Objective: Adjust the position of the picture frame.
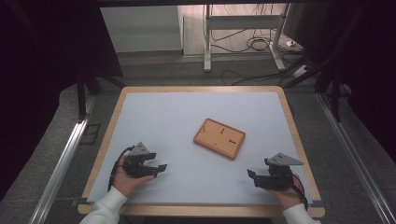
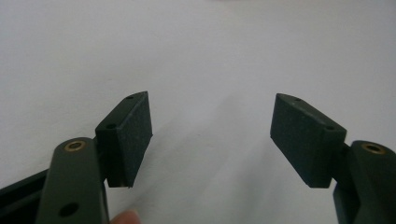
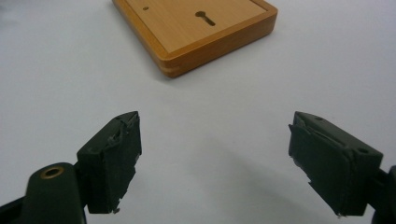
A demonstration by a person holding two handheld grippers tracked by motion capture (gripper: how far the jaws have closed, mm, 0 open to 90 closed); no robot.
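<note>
Wooden tray (image 1: 219, 137), shallow and rectangular, lies flat on the white table surface (image 1: 187, 116), ahead of both grippers and between them, nearer the right gripper (image 1: 252, 176). Its recessed panel holds nothing; a keyhole-shaped slot and a small hole mark the panel in the right gripper view (image 3: 196, 28). Right gripper: jaws spread wide, nothing between them, tray ahead and slightly left. Left gripper (image 1: 161, 169): jaws released and apart over bare white surface (image 2: 210, 70), well apart from the tray.
</note>
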